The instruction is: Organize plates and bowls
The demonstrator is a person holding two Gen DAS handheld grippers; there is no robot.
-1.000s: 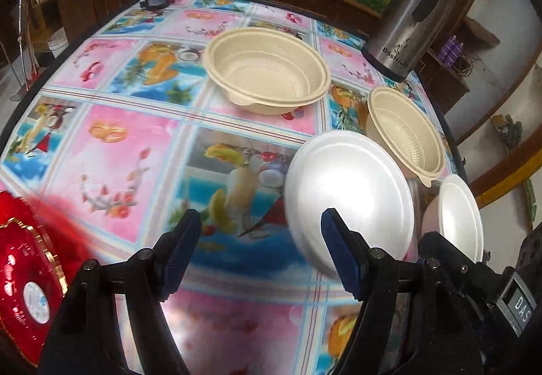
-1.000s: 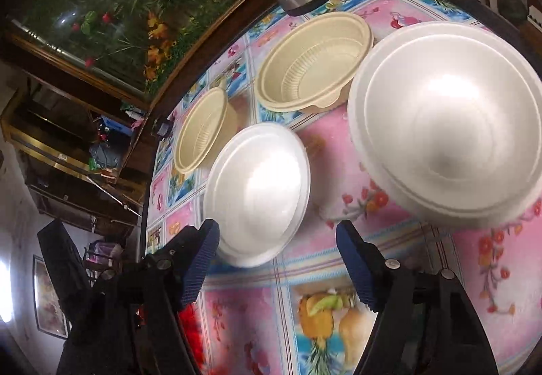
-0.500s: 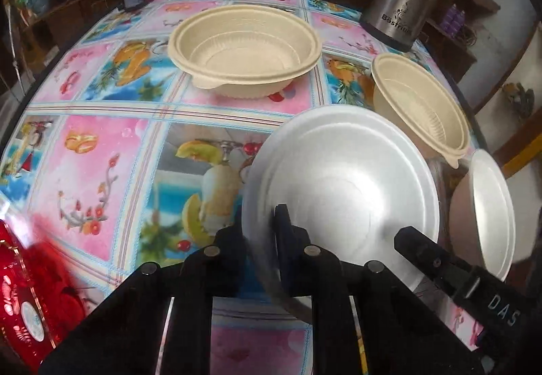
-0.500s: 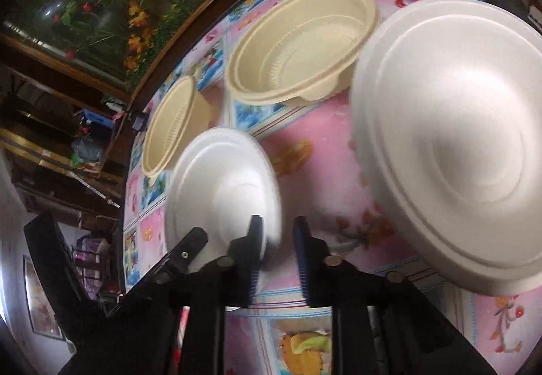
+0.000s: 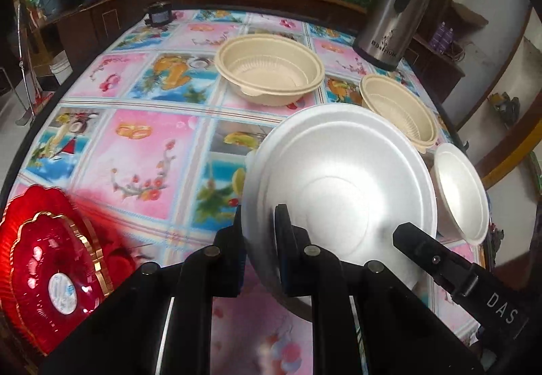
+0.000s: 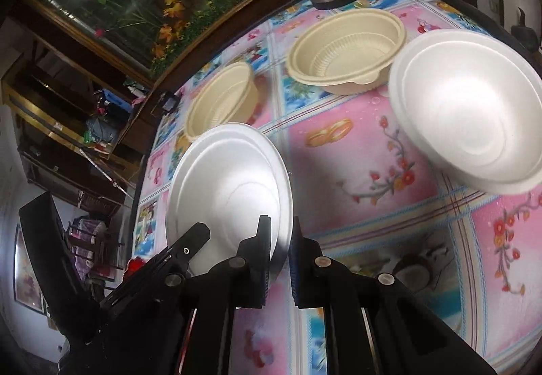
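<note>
Both grippers have clamped and lifted: left gripper [image 5: 259,232] pinches one white bowl [image 5: 338,185], right gripper [image 6: 281,239] the other bowl [image 6: 230,185]. Each bowl tilts up, well apart across the worktop [image 6: 355,154].

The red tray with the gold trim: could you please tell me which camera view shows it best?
The left wrist view: the red tray lies at the table's near left edge, its gold-trimmed rim and pale centre visible, though blurred. The right wrist view shows only a small red speck low on the left, too little to identify.

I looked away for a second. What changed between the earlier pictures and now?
Both claws closed: the left claw gripped the white bowl's rim, the right claw the other white bowl's, tilting both up. The beige bowls and flask stayed put.
</note>
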